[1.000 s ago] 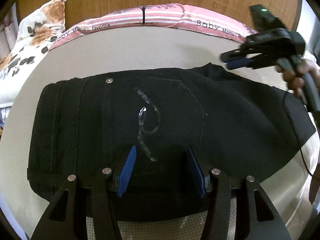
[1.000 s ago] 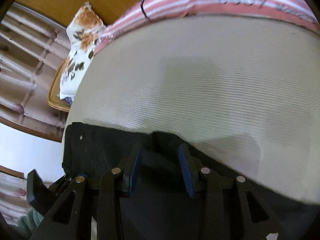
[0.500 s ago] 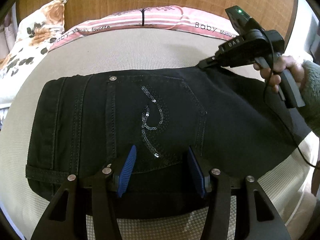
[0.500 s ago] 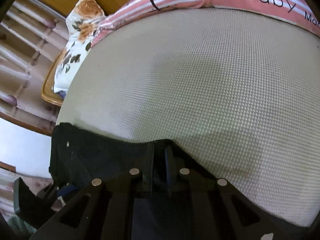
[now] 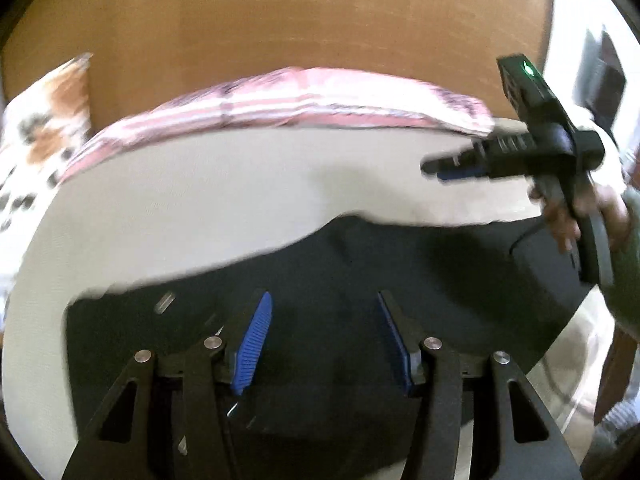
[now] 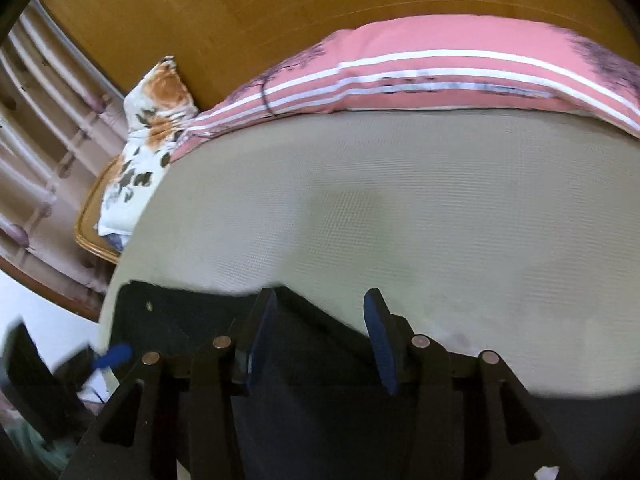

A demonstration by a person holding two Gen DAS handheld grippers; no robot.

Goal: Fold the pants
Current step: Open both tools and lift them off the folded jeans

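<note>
Black pants [image 5: 340, 288] lie folded flat on a pale mesh-covered bed [image 5: 200, 200], filling the 6 o'clock half of the left wrist view, which is blurred. The left tongs [image 5: 324, 340] hang above the fabric with their blue pads apart, released, nothing between them. At 3 o'clock in that view a hand [image 5: 576, 216] holds the right tongs [image 6: 324, 344], which sit clear of the pants' far edge, over the bed. In the right wrist view the right tongs' jaws have just been opening and stand released, with the pants' edge below them but not pinched. The left tongs' blue tip shows at 8 o'clock there. A pink striped pillow [image 6: 440, 68] lies along the bed's far side at 12 o'clock, against a wooden headboard [image 5: 300, 20], and a floral pillow [image 6: 148, 128] sits at 10 o'clock.
</note>
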